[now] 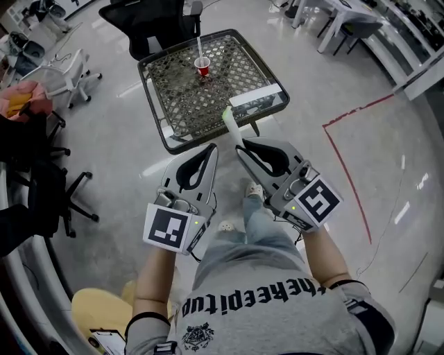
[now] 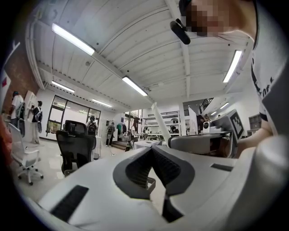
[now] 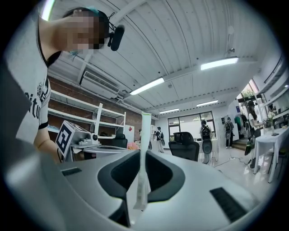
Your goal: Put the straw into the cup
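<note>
A small red cup [image 1: 202, 67] stands on the far part of a black mesh table [image 1: 173, 97], with a white straw [image 1: 200, 47] upright in it. My right gripper [image 1: 239, 147] is shut on a flat white paper straw wrapper [image 1: 232, 125] with a greenish tip, which sticks out over the table's near edge. In the right gripper view the wrapper [image 3: 145, 135] rises between the dark pads [image 3: 162, 173]. My left gripper [image 1: 211, 148] hangs beside it, just short of the table, jaws closed together with nothing in them; its pads [image 2: 169, 164] meet at the tip.
A white strip [image 1: 255, 94] lies on the table's near right edge. A black office chair [image 1: 149, 21] stands behind the table, a white chair [image 1: 66, 76] and a black chair [image 1: 48, 187] to the left. Red tape [image 1: 347, 163] marks the floor on the right.
</note>
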The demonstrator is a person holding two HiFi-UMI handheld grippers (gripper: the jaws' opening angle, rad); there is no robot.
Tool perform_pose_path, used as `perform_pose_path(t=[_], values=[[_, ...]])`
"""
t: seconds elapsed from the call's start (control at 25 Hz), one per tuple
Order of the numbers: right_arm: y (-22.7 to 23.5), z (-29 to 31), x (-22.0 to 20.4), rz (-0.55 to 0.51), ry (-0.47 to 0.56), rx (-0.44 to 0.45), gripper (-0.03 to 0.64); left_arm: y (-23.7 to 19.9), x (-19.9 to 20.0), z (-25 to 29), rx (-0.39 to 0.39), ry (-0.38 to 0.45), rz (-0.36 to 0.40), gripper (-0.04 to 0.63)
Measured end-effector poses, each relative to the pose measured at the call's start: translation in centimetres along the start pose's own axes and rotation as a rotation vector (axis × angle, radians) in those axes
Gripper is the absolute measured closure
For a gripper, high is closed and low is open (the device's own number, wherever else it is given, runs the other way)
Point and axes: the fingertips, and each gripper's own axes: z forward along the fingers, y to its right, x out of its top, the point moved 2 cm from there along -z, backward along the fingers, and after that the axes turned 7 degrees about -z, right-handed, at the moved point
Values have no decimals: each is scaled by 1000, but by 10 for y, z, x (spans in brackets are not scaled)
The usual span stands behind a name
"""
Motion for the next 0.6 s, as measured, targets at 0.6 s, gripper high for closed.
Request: perform_pose_path(t=[0.6], values=[[96,36,-19,11,33,91,563,-35,-7,94,71,-11,7,572]])
